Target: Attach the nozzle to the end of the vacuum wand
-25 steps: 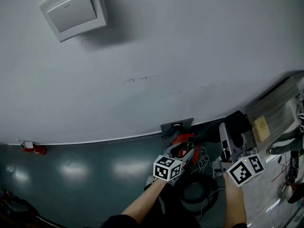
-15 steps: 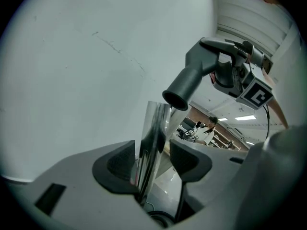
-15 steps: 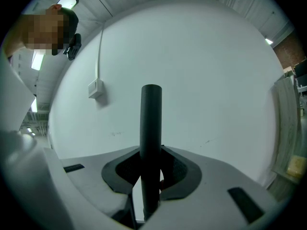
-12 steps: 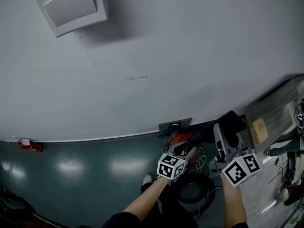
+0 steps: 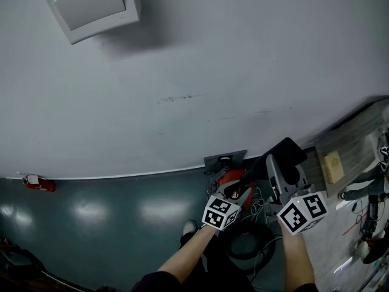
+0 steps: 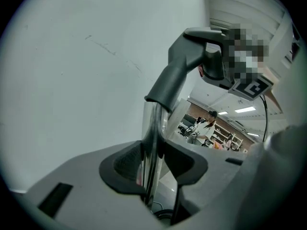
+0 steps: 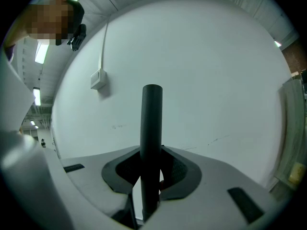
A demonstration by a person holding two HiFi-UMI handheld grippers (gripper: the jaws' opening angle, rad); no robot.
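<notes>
In the left gripper view a chrome vacuum wand (image 6: 153,138) stands between the jaws of my left gripper (image 6: 154,164). The jaws are closing, and both pads meet the tube. Its grey curved end piece (image 6: 184,66) bends over toward the right gripper's marker cube (image 6: 252,86). My right gripper (image 7: 151,171) is shut on a dark round nozzle tube (image 7: 152,128) that stands upright with its open end on top. In the head view the black nozzle (image 5: 284,154) rises above the right gripper (image 5: 276,178), close to the right of the left gripper (image 5: 240,193).
A red vacuum body (image 5: 234,180) and a black coiled hose (image 5: 249,242) lie on the floor below the grippers. Behind them are a wall socket plate (image 5: 226,161) and the pale wall with a box (image 5: 94,8). Cluttered shelving (image 5: 352,145) stands at the right.
The right gripper has carried the nozzle left and a little down, nearer the left gripper. The left gripper has hardly moved.
</notes>
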